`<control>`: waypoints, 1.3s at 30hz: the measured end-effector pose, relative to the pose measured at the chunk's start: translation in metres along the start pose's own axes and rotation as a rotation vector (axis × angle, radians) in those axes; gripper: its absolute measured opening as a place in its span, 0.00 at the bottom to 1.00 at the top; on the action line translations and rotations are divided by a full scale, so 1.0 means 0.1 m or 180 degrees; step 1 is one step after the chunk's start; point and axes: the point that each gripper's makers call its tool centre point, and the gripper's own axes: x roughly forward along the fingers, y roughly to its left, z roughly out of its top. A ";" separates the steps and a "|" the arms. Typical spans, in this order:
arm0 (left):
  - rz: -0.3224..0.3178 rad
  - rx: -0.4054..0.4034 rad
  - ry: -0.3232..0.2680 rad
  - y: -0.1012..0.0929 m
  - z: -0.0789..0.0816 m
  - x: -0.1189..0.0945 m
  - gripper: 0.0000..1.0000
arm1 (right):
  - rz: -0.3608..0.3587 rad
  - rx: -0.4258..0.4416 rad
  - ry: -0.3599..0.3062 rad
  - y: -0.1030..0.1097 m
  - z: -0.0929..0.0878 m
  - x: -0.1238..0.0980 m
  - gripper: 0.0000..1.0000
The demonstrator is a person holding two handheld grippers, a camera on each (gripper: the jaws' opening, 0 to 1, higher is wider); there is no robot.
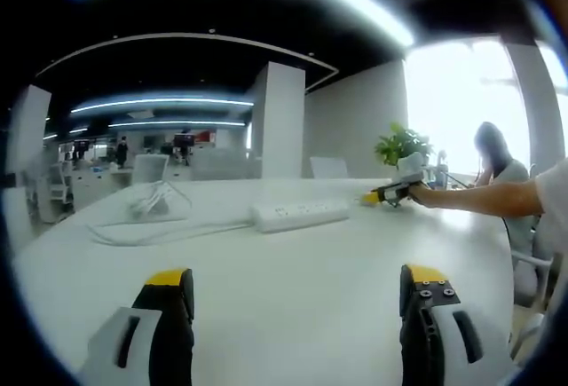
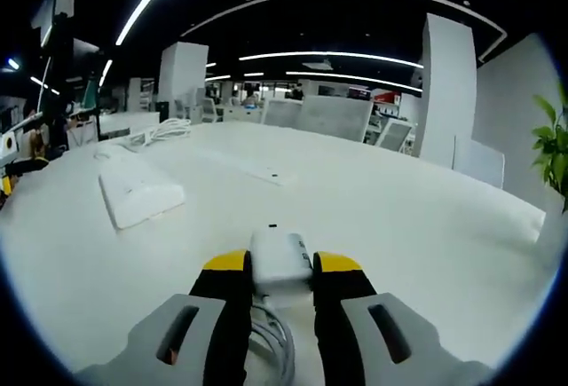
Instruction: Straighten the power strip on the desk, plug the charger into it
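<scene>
White desk (image 2: 426, 226) is where the charger (image 2: 280, 260) is squeezed by the right gripper (image 2: 280, 266), so it should be carried slowly to the power strip (image 2: 138, 193) near the middle, while the left gripper (image 1: 297, 293) is kept wide apart and empty.

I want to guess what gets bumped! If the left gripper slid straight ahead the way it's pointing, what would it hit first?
Probably the white power strip. The left gripper is open over bare desk, and the strip lies across its path ahead. Depth is hard to judge here.
</scene>
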 end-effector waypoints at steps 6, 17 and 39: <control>0.0000 0.0023 -0.0012 -0.01 0.03 -0.01 0.99 | -0.0042 -0.0057 0.0009 0.02 0.05 -0.04 0.24; -0.0033 0.0015 -0.0029 -0.05 0.04 -0.03 0.99 | 0.0030 -0.0288 0.0090 0.20 0.21 -0.21 0.24; -0.0073 0.0008 0.0039 -0.08 -0.03 -0.17 0.99 | 0.0086 -0.1003 0.0373 0.67 0.57 -0.41 0.24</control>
